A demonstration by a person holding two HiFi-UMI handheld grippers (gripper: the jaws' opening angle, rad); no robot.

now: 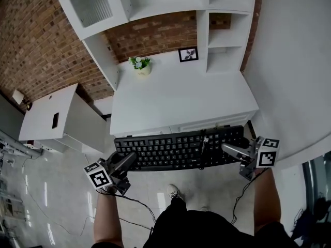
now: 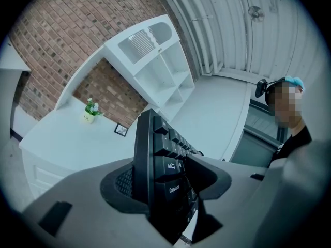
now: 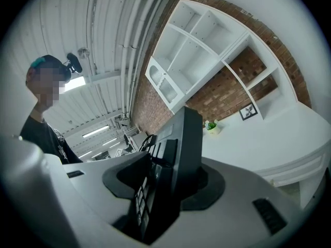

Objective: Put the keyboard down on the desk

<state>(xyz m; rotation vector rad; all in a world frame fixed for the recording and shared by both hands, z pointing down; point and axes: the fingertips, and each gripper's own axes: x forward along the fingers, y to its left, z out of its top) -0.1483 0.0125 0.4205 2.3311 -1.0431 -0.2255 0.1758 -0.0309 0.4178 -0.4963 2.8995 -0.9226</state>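
Observation:
A black keyboard [image 1: 181,149] hangs level in the air just before the front edge of the white desk [image 1: 176,97], above the floor. My left gripper [image 1: 125,163] is shut on its left end, and in the left gripper view the keyboard [image 2: 160,159] stands edge-on between the pads, Tab and Caps Lock keys showing. My right gripper [image 1: 231,150] is shut on the right end; the right gripper view shows the keyboard [image 3: 176,159] clamped between both jaws. A cable runs off the keyboard's middle.
A small potted plant [image 1: 141,65] and a framed picture [image 1: 188,54] stand at the back of the desk, under white shelves [image 1: 170,4]. A white cabinet [image 1: 57,118] stands to the left. My shoe [image 1: 173,191] and cables are on the floor below.

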